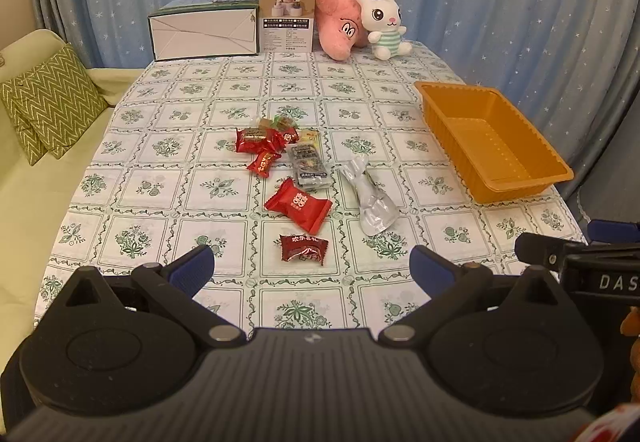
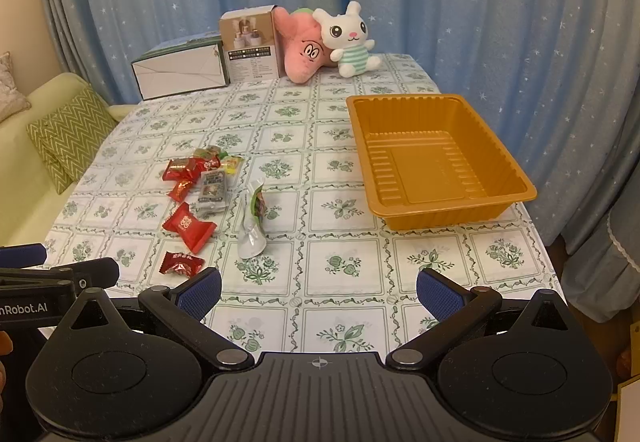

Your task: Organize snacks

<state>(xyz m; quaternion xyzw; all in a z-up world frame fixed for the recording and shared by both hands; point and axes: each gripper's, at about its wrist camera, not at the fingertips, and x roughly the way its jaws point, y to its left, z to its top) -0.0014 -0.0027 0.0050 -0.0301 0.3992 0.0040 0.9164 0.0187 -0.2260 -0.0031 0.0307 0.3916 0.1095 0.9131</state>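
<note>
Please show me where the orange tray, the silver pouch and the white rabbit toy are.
orange tray (image 2: 460, 218): right wrist view, near outer wall.
silver pouch (image 1: 374, 202): left wrist view, middle of foil.
white rabbit toy (image 1: 380, 12): left wrist view, face.

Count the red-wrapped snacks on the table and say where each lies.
4 clearly seen: dark red packet nearest the left gripper; bright red packet behind it; small red candy farther back; red packet in the far cluster, where overlapping wrappers may hide more.
</note>
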